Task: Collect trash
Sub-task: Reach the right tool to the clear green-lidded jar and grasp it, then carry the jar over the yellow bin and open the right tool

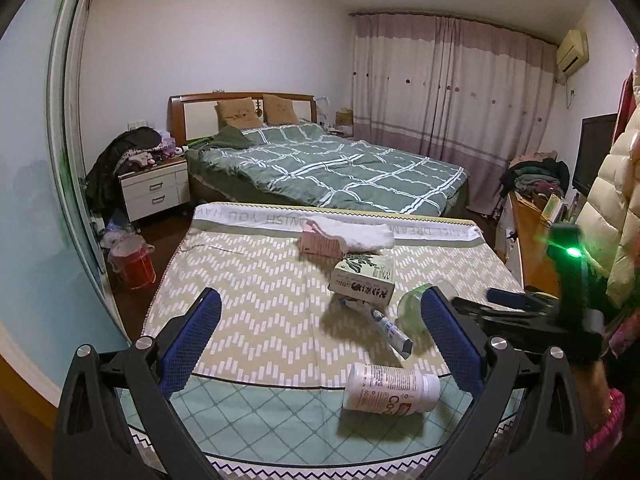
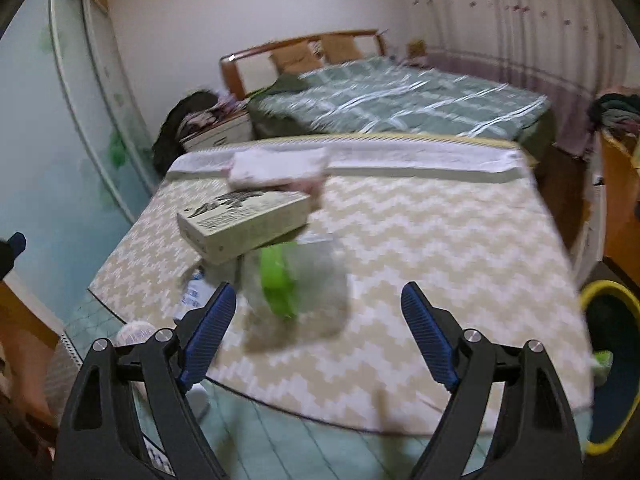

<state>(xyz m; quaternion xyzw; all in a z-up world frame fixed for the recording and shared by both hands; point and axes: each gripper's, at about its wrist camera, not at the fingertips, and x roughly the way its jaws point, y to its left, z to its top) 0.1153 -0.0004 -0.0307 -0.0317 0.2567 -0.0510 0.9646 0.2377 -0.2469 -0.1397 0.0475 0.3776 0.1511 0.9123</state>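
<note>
On the zigzag cloth table (image 1: 248, 288) lie a white bottle (image 1: 390, 394) on its side, a white-blue tube (image 1: 386, 326), a cream carton (image 1: 362, 280), a clear cup with a green lid (image 1: 412, 306) and a pink-white cloth bundle (image 1: 340, 238). My left gripper (image 1: 320, 332) is open above the near table edge, empty. My right gripper (image 2: 316, 320) is open and empty, just short of the clear cup (image 2: 292, 284); it also shows at the right of the left wrist view (image 1: 516, 304). The carton (image 2: 244, 226) rests beyond the cup. The right view is blurred.
A yellow-rimmed black bin (image 2: 612, 364) stands right of the table. A red bag (image 1: 134, 266) sits on the floor at left. Behind the table is a bed (image 1: 328, 168), a nightstand (image 1: 156, 188), curtains (image 1: 452, 88) and a wooden shelf (image 1: 532, 236) with clothes.
</note>
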